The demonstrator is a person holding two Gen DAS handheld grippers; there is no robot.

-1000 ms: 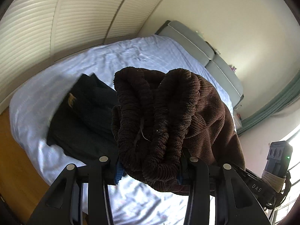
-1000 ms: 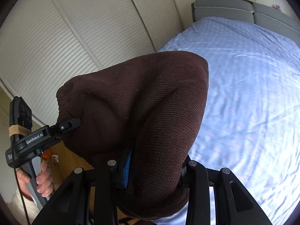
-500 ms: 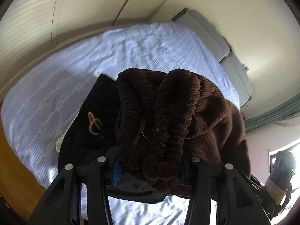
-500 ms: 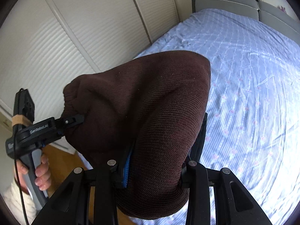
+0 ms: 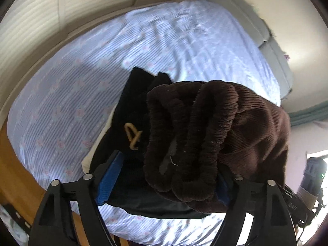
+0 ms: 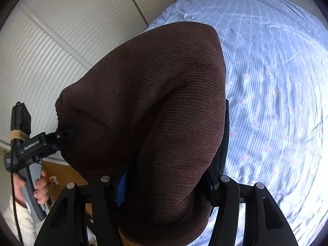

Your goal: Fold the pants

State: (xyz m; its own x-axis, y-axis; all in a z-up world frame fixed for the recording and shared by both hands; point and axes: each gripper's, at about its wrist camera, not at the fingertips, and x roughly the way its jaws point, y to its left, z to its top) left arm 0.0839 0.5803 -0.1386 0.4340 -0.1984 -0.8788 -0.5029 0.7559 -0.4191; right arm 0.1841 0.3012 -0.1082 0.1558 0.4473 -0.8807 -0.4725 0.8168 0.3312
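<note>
Brown corduroy pants [image 5: 205,135] hang bunched between both grippers, held in the air above the bed. My left gripper [image 5: 164,176] has its jaws spread, with the gathered elastic waistband resting against the right finger. My right gripper [image 6: 164,182] is shut on a thick fold of the pants [image 6: 155,102], which fills its view. The left gripper also shows in the right wrist view [image 6: 61,133], at the pants' far edge, with a hand on its handle.
A bed with a light blue flowered sheet [image 5: 102,78] lies below. A dark folded garment stack [image 5: 135,106] with a tan loop lies near its front edge. Grey headboard [image 5: 256,26], white slatted wardrobe doors [image 6: 61,41], wooden floor [image 5: 12,172].
Both grippers have carried the pants forward over the bed's front edge, above the dark garment stack. The left gripper's jaws have spread apart from the waistband.
</note>
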